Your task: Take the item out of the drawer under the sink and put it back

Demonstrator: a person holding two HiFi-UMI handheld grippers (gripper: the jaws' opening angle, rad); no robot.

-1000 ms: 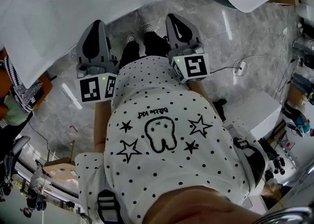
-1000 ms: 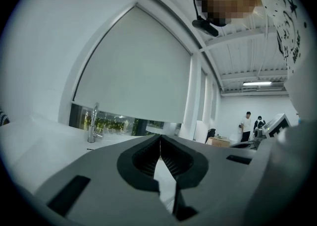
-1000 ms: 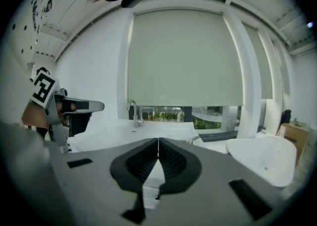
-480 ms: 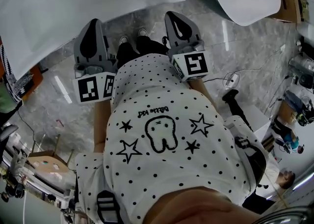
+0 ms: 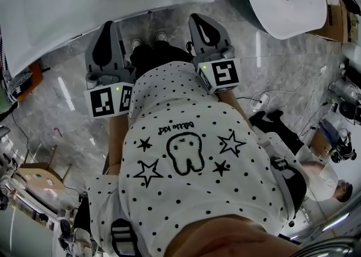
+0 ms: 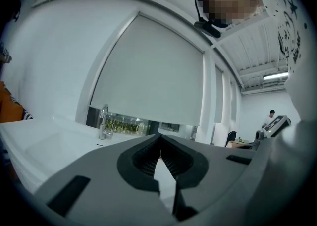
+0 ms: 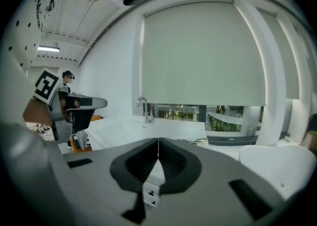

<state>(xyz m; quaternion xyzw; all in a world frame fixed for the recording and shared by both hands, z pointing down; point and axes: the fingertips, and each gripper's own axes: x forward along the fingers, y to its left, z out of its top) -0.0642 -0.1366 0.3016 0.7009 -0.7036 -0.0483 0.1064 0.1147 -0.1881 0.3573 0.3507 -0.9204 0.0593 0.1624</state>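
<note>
Grey marble floor [image 5: 70,112]; white sink [image 5: 56,19] above it. Left hand-held gripper [image 5: 109,25] and right hand-held gripper [image 5: 199,18], both near sink: jaws pressed together, nothing held.

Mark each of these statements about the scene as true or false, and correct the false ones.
1. The left hand-held gripper has its jaws together with nothing between them. True.
2. The right hand-held gripper holds a bottle. False: its jaws are together and empty.
3. A faucet stands on the white sink. True.
4. The floor is made of wooden boards. False: it is grey, marble-patterned and glossy.
5. The person wears a white shirt with black dots and stars. True.
</note>
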